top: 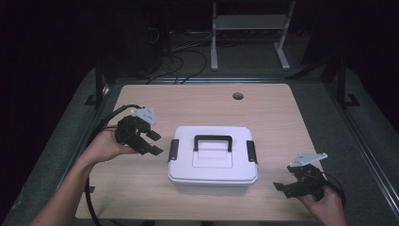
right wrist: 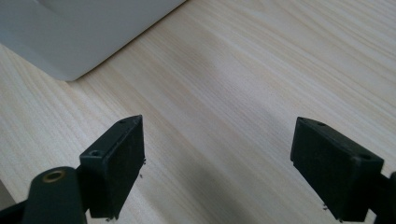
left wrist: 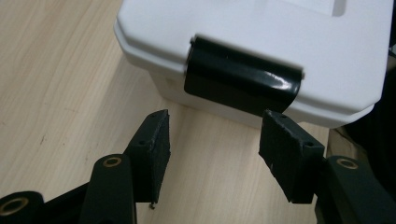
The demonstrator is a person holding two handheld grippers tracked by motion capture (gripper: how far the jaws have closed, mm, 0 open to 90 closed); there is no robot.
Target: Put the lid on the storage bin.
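The white box (top: 212, 160) sits near the middle of the wooden table (top: 273, 117), its long axis running across from the left gripper's side to the right's, lid up. A black handle (top: 212, 141) lies flat on the lid, and a black latch (top: 173, 149) clips each short end (the nearer one glossy in the left gripper view). The left gripper (top: 153, 142), jaws open, hovers just beside the box's left latch. The right gripper (top: 288, 187), jaws spread wide, holds nothing near the box's front right corner.
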